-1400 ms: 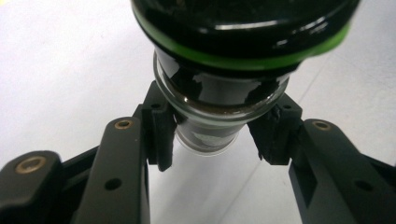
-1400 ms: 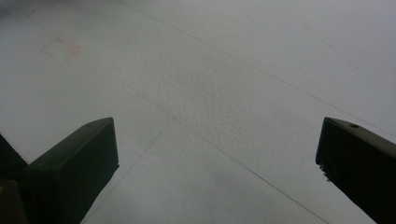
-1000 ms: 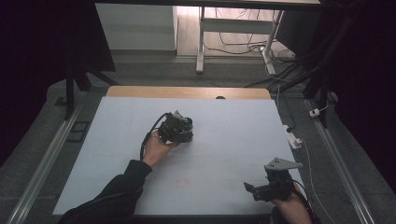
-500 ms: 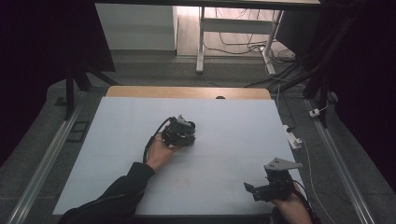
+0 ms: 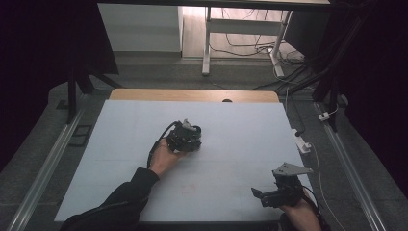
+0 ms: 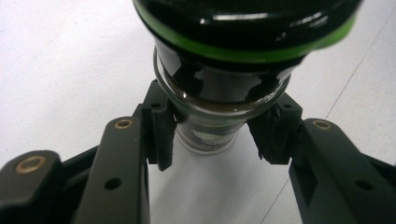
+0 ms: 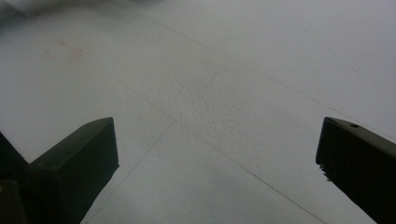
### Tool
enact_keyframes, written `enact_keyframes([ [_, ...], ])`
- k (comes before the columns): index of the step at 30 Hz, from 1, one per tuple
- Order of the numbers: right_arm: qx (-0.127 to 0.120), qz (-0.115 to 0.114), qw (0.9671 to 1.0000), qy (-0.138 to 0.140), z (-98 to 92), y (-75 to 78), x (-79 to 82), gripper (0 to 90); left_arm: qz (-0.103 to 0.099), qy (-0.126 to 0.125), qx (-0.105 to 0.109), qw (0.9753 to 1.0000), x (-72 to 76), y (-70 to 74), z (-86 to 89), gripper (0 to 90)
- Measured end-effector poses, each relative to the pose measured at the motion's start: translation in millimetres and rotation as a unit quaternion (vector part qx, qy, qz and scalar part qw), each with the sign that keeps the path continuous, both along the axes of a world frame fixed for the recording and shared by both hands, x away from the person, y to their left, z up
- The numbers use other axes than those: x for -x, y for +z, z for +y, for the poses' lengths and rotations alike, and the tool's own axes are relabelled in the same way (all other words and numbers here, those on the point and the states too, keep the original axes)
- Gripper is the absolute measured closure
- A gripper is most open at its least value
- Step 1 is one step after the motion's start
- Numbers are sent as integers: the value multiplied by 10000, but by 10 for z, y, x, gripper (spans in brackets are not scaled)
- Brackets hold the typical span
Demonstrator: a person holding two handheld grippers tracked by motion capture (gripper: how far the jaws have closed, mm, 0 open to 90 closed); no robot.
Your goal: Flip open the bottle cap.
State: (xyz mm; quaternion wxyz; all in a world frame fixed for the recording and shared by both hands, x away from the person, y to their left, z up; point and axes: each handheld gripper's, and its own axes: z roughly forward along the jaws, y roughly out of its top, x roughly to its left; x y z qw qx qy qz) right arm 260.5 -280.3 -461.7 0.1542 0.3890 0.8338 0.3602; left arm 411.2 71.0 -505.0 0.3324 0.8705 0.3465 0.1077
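Black jaws clamping glass jar (image 6: 219,107)

- A dark jar (image 6: 219,88) fills the left claw (image 5: 185,137) near the tabletop (image 5: 240,125) centre.
- The right claw (image 5: 269,195), at the near right corner, has bare surface ahead.

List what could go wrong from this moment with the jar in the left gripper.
1. The left gripper has its fingers on the narrow neck of a dark glass jar below its green-rimmed lid; smooth glass might slip or twist out.
2. The jar seems tilted over the white table, so it may roll if dropped.
3. The right gripper hangs open, too far off to catch it.
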Motion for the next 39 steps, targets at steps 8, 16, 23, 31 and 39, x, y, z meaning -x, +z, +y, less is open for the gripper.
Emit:
enact_keyframes([
  [8, -106, -13, 9999, 40, -15, 11, 0, 0, -33, -8, 0, 10000, 4, -6, 1, 540],
  [16, -307, 0, 9994, 128, 13, 40, -18, 0, -49, -9, 10, 10000, 8, -10, 2, 540],
  [23, -473, -113, 9986, 213, 92, 110, -55, 0, -71, -21, 40, 10000, 9, -18, 9, 540],
  [31, -541, -189, 9975, 411, 235, 186, -140, 0, -98, 0, 57, 9999, 17, -25, 9, 540],
  [39, -748, 6, 9941, 792, 419, 251, -256, 24, -121, 3, 75, 9999, 22, -32, 11, 540],
])
